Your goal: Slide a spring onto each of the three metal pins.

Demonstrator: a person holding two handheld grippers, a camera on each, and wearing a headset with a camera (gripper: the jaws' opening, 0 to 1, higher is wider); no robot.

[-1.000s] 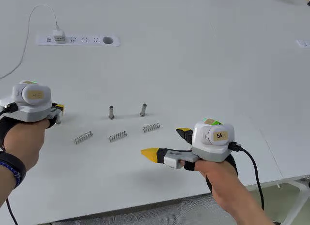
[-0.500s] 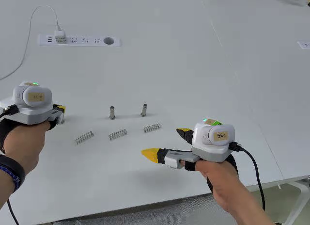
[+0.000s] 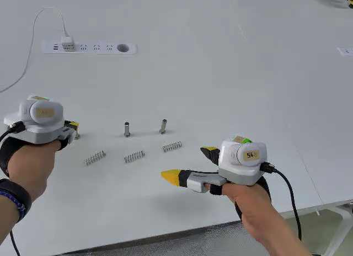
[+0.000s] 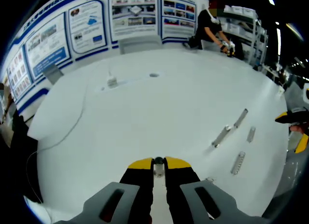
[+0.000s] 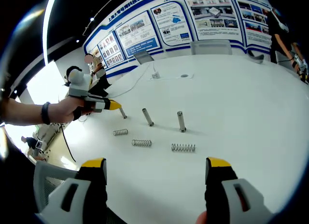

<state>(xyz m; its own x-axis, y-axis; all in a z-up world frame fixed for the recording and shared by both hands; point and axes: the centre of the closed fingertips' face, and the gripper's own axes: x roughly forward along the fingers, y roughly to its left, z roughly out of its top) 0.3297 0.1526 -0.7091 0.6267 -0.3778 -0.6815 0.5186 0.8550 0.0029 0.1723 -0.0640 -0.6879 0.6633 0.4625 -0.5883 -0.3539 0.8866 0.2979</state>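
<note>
Pin [image 4: 158, 170] clenched in my left gripper [image 4: 158, 162], I'd lower my wide-open right gripper [image 5: 155, 163] squarely across the nearest spring [image 5: 183, 147] and pinch gently.

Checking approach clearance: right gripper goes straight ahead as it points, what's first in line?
Probably the nearest spring, lying within the open jaws' span; a metal pin stands behind it. Height above the table is unclear.

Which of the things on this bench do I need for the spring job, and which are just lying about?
For the job:
three springs
two standing pins
third pin, clamped in the left gripper

Lying about:
power strip
plug in it
</note>
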